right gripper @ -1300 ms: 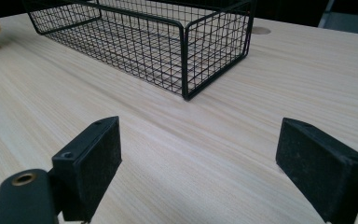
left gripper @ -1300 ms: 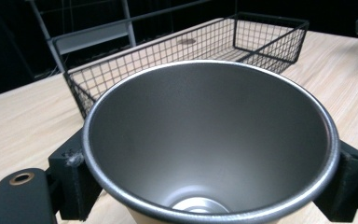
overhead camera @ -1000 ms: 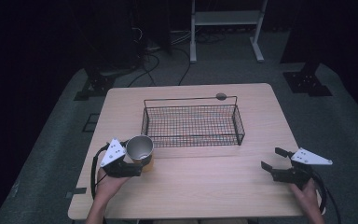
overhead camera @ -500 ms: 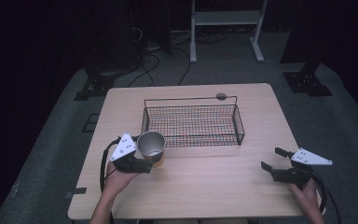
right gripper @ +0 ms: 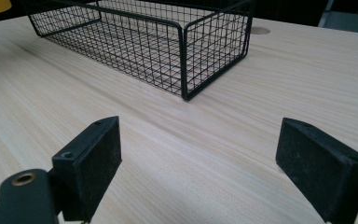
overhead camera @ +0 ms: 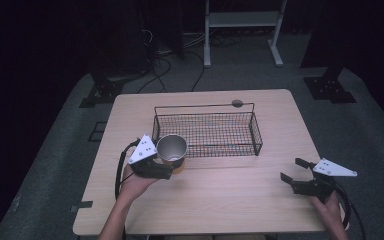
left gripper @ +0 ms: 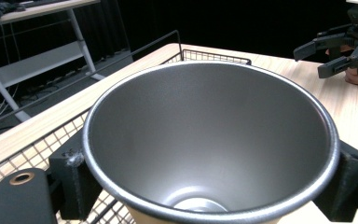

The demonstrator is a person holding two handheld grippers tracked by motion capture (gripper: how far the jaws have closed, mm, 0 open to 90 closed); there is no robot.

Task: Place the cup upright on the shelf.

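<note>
- While the left tool (overhead camera: 167,167) is clamped on the tapered steel cup with the tan lower body (overhead camera: 172,151), one black jaw to each side of the wall below the rim, keep that squeeze steady; the left gripper view shows the cup (left gripper: 209,144) seated evenly between the pads, mouth up.
- Cup sits at the near-left corner of the black wire mesh basket (overhead camera: 252,131), just outside the front wall. I judge it lifted off the pale wooden surface (overhead camera: 220,200), though contact cannot be confirmed from above.
- Step in hand looks like carrying the cup over the wire wall and into the basket. Raise it until the base clears the top wire, then travel inward. Dragging it across the rim would likely tip it.
- Keep the cup upright. A smooth conical wall can slide upward out of flat pads if the wrist rolls.
- Lower onto the mesh floor near the basket's left end, and release only once the base rests flat.
- Right tool (overhead camera: 299,179) is spread wide and holding nothing, low over the surface, well off the basket's near-right corner (right gripper: 185,95). It is best left parked there, clear of the path.
</note>
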